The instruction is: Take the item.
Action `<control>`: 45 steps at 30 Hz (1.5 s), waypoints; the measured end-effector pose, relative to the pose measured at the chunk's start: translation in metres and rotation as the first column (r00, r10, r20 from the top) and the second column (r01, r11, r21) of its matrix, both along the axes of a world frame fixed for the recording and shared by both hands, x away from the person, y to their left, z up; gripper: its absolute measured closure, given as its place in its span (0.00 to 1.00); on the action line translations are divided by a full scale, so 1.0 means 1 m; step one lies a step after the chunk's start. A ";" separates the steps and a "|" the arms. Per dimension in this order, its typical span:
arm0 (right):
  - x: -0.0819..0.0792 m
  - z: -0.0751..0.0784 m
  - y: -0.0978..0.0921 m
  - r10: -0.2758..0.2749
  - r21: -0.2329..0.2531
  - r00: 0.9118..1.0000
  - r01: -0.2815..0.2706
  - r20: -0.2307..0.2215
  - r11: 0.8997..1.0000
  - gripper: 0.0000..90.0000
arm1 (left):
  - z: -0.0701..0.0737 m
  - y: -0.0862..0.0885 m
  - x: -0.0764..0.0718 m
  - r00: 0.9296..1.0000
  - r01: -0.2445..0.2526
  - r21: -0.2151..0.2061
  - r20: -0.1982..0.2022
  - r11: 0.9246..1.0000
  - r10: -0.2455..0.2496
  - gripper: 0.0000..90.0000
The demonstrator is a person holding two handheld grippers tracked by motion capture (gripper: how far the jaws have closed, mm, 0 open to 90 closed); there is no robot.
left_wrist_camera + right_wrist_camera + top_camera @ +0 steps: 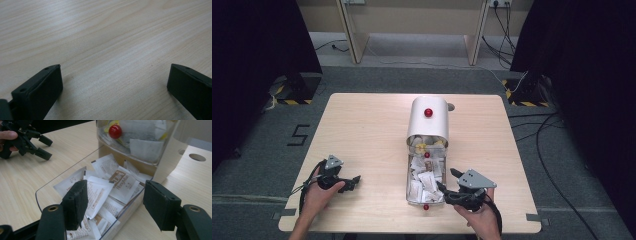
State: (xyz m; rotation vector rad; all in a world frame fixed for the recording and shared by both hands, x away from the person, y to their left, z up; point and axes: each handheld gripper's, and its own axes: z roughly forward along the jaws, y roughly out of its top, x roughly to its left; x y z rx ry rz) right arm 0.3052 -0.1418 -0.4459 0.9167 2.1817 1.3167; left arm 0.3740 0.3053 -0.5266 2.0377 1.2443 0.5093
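A white curved-top box (428,125) with a red knob (428,112) stands mid-table. Its clear drawer (409,182) is pulled out toward me and holds several white sachets (120,180). A second red knob (115,131) sits on the clear inner bin. My right gripper (115,205) is open at the drawer's near right corner (447,179). One jaw hangs over the sachets and the other is outside the drawer wall, holding nothing. My left gripper (354,181) is open low over bare wood (113,72), well left of the drawer (50,149).
The light wooden table (100,37) has a round cable hole (451,106) behind the box. A small red knob (426,206) marks the drawer's front end near the table's near edge. Cables and dark curtains lie beyond the table.
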 end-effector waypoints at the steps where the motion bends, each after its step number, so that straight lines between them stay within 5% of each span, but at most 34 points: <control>1: 0.000 0.000 0.002 0.003 0.000 1.000 -0.003 -0.001 1.000 0.41 | 0.000 0.000 0.000 1.000 0.000 0.000 0.000 1.000 0.000 0.00; 27: 0.002 -0.015 0.035 0.122 -0.051 0.992 -0.123 -0.018 0.991 0.54 | 0.000 0.000 0.000 1.000 0.000 0.001 0.000 1.000 0.000 0.00; 45: 0.009 -0.028 0.045 0.150 -0.085 0.988 -0.153 -0.040 0.985 0.59 | 0.000 0.000 0.000 1.000 0.000 0.001 0.000 1.000 0.000 0.00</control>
